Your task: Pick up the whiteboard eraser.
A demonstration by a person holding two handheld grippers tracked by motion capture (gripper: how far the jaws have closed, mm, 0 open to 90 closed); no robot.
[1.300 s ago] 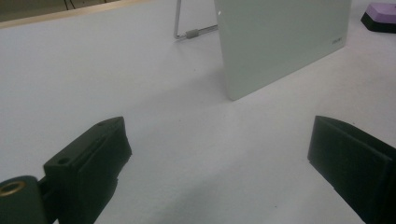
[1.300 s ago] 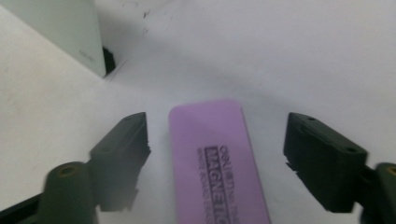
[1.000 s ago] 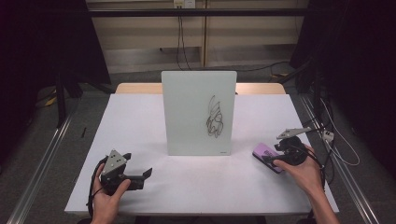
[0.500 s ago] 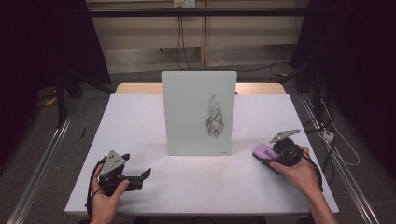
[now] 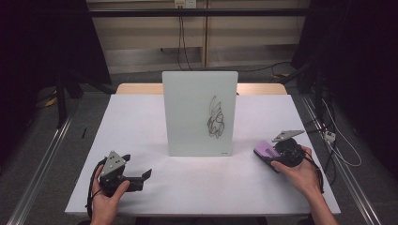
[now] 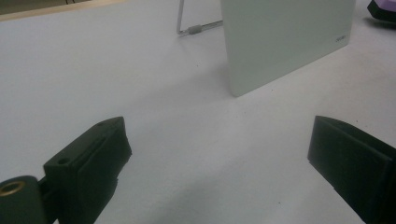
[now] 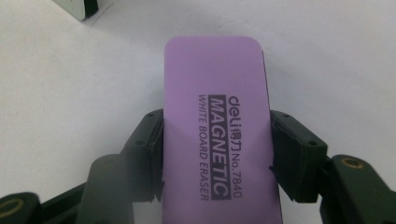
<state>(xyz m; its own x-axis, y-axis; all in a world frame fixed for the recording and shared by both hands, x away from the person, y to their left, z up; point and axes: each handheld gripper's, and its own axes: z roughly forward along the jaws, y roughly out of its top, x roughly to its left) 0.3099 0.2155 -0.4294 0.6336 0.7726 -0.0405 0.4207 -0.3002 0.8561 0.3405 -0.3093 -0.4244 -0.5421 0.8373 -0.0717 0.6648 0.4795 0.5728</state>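
Observation:
A purple magnetic whiteboard eraser (image 7: 219, 135) lies flat on the white table at the right (image 5: 264, 151). My right gripper (image 7: 217, 154) is shut on it, with a black pad pressed against each long side. Its jaws have just been closing on the eraser. In the high view a hand holds this gripper (image 5: 272, 155) low over the table. A white board (image 5: 199, 112) stands upright mid-table with a black scribble (image 5: 216, 119) on its right half. My left gripper (image 5: 143, 176) rests at the front left, open (image 6: 219, 158), with nothing between its jaws.
The white table (image 5: 141, 117) has dark floor and metal rails on both sides. The board's wire stand leg (image 6: 196, 29) reaches out behind it. Cables trail off the table's right edge. Bare tabletop lies between the two grippers in front of the board.
The right gripper edged slightly left onto the purple eraser and settled around it. The left hand and the board stayed put.

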